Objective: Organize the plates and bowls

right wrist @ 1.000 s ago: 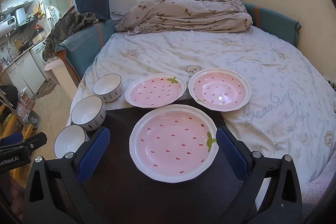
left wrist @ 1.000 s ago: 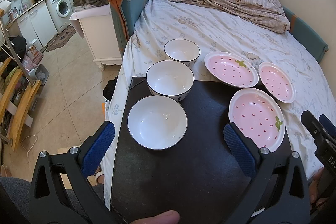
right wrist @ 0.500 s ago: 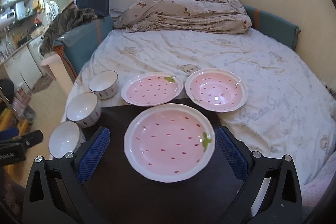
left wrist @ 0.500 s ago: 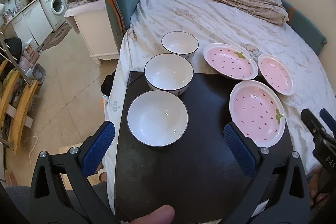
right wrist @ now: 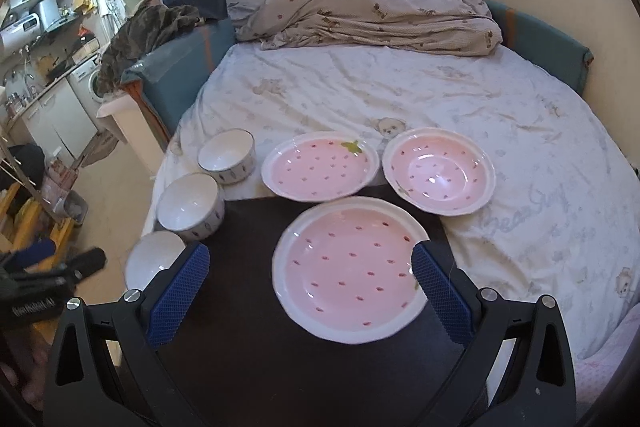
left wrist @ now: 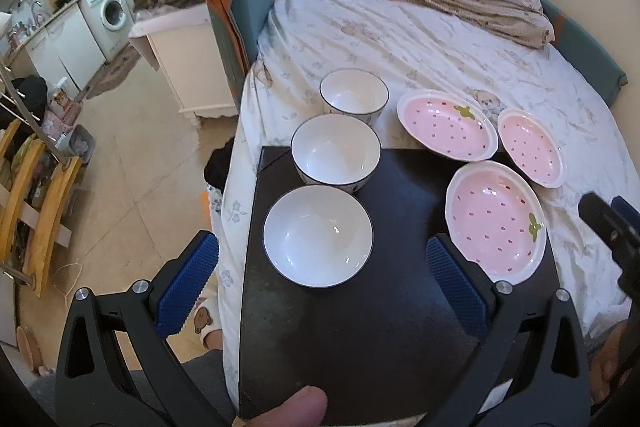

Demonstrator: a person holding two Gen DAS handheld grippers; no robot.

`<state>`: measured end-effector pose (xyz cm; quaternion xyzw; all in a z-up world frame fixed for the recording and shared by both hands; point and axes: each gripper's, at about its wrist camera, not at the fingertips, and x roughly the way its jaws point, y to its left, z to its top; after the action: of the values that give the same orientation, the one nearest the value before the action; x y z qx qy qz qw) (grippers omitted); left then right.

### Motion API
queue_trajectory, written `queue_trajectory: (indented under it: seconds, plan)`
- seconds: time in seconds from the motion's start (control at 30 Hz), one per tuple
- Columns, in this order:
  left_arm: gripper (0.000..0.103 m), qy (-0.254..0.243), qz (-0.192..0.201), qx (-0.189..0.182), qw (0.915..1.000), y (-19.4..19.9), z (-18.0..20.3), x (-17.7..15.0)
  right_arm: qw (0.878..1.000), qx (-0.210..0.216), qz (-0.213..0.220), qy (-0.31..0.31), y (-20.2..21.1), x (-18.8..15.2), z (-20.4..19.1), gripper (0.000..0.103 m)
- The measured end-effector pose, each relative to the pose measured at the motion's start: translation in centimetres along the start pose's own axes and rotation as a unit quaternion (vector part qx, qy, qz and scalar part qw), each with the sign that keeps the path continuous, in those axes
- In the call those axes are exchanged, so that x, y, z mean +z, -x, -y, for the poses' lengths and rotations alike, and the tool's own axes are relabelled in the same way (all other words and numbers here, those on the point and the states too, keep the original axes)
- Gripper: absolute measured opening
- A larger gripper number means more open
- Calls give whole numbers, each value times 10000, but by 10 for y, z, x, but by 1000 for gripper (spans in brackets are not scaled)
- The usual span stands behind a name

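While both grippers had crept closer over the last second, jaws wide and empty, the three bowls [left wrist: 318, 247] and pink plates [right wrist: 348, 269] sat unstacked across table [left wrist: 392, 327] and bed [right wrist: 400, 91], so sorting hadn't started.

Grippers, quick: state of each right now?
Left gripper: open, holding nothing, nearest white bowl between its fingers.
Right gripper: open, holding nothing, fingers flanking the nearest pink plate.
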<state>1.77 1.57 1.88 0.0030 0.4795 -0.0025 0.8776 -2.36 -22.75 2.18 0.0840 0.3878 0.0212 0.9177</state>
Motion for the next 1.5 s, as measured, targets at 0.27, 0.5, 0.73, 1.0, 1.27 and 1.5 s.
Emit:
queue_trajectory:
  seconds: [0.27, 0.5, 0.73, 1.0, 1.27, 1.5]
  plan:
    - [103, 243, -576, 68, 9980, -20, -27, 30, 9981, 334, -462, -213, -22, 25, -18, 103]
    - [103, 260, -1500, 125, 9883, -78, -37, 44, 9864, 167, -1613, -269, -82, 26, -10, 102]
    - [101, 679, -1972, -184, 9778, -117, -47, 49, 9699, 949, -2136, -687, -112, 23, -8, 97]
    - [75, 407, -2253, -218, 9732, -147, -47, 43, 9430, 1583, -2848, -677, -164, 11, -44, 56]
    - [48, 455, -2616, -363, 9634, -171, -55, 29, 9238, 1872, -3293, -554, -202, -11, -84, 43]
    - [36, 283, -2829, -313, 9582, -184, -51, 22, 9188, 1798, -3489, -419, -222, -23, -101, 29]
